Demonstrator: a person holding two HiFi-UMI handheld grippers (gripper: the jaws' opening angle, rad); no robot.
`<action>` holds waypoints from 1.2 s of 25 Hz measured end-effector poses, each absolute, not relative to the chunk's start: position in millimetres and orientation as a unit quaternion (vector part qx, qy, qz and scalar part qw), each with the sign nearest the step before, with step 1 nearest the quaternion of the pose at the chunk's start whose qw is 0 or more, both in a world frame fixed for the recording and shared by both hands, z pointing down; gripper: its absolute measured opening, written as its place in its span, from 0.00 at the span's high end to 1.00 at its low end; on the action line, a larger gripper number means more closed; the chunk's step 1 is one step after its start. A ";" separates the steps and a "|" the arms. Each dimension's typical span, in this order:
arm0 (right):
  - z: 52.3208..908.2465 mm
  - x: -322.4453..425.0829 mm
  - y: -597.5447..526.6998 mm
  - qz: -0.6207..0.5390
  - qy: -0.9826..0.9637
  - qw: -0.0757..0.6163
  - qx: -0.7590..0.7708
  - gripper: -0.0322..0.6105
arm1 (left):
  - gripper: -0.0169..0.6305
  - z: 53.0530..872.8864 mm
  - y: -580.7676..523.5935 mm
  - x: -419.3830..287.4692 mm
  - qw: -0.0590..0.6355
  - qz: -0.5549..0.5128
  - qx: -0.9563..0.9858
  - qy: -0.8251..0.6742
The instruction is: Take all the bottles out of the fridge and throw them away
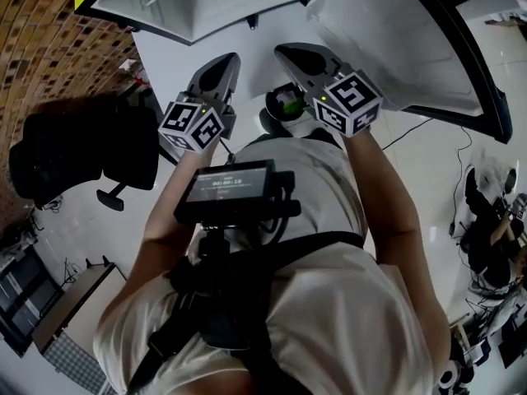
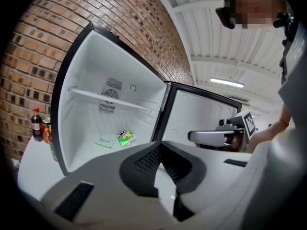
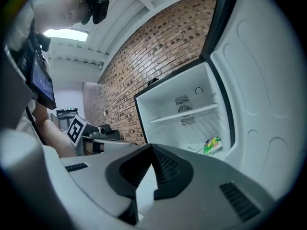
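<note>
So, from the head view, the left claw (image 1: pixel 222 68) and right claw (image 1: pixel 300 60) sat side by side just short of the open fridge (image 1: pixel 189 15). Over in the left gripper view, that claw was pinched together on nothing, a green packet (image 2: pixel 125 138) lay on the fridge floor, and the bottles (image 2: pixel 38 124) stood outside, just beside the fridge's left wall. In the right gripper view, its claw was closed and empty too, pointing into the fridge.
</note>
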State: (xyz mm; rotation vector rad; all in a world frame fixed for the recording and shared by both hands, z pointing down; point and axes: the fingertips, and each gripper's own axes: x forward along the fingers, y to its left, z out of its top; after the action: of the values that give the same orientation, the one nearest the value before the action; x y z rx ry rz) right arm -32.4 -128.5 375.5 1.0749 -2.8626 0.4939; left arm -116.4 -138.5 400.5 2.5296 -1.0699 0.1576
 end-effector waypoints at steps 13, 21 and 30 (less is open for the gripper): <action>395.3 -54.1 -153.2 0.187 -0.904 0.027 0.382 0.94 | 0.97 437.4 -187.3 -129.3 0.201 0.105 0.909 -0.350; 407.6 -52.8 -175.2 0.211 -0.912 0.027 0.349 0.94 | 0.97 462.0 -221.8 -107.1 0.170 0.173 0.900 -0.363; 427.7 -50.3 -178.3 0.239 -0.912 0.029 0.331 0.94 | 0.95 503.3 -286.3 -66.1 0.030 0.308 0.893 -0.328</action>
State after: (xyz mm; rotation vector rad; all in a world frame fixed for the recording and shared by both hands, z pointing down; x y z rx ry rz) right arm -50.3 -178.3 427.7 1.0210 -2.8148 0.7370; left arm -66.1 -286.3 503.3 2.7528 -1.0105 0.9491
